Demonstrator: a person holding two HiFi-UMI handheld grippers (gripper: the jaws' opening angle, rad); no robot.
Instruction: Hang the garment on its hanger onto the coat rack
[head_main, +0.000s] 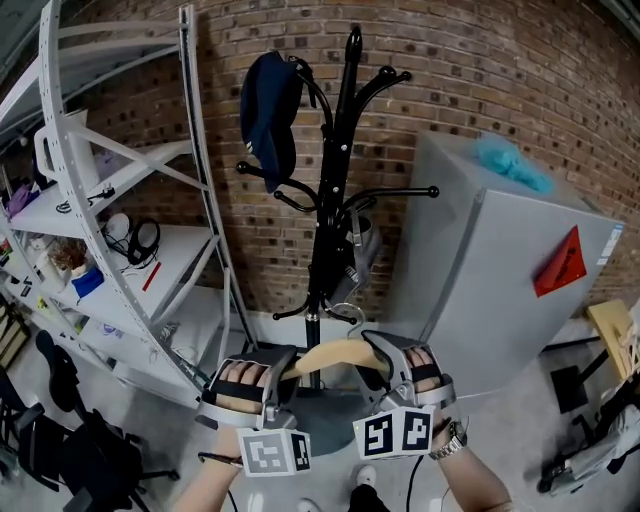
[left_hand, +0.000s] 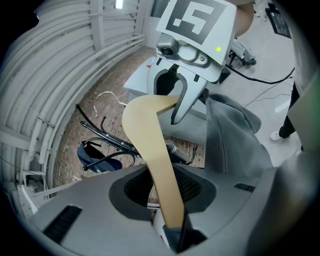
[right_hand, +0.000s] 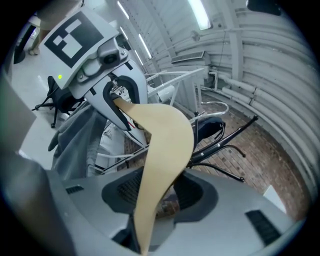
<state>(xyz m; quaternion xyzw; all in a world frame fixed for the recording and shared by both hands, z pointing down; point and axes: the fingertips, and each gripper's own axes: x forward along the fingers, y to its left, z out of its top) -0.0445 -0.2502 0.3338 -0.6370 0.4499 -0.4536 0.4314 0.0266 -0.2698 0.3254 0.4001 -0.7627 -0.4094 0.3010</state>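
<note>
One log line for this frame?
left gripper: shut on pale wooden hanger | right gripper: shut on its other end | grey fabric garment: on hanger | black metal coat rack: ahead, hanger not yet hung

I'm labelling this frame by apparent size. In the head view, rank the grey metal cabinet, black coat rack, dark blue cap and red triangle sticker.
1. grey metal cabinet, largest by area
2. black coat rack, taller than the cabinet but thin
3. dark blue cap
4. red triangle sticker, clearly smallest
</note>
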